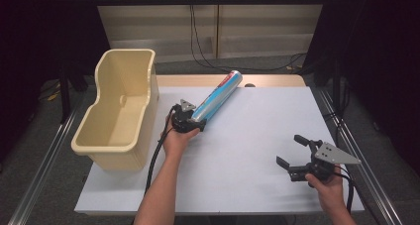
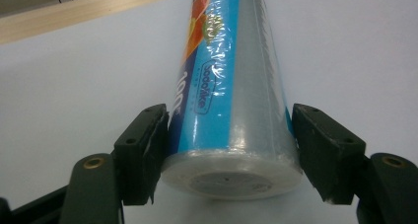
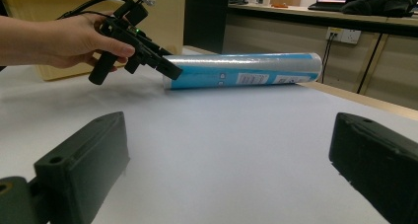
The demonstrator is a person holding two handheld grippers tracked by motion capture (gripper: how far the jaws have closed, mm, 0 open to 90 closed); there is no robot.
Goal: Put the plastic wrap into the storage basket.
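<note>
Left gripper view, left tongs (image 2: 231, 150) clamping blue-labelled, film-wrapped roll (image 2: 231, 95), right tongs (image 1: 293, 155) wide.

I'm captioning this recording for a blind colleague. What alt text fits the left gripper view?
The left gripper has its two black jaws closed on the near end of a blue and clear wrapped roll. The roll lies on a white table and runs away from the camera.

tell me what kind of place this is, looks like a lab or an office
Probably a lab or office workroom set up for recording: a white-topped table with metal rails beside it, cables running to wall sockets, and a desk with a monitor behind. A person works a wrapped roll with handheld grippers.
</note>
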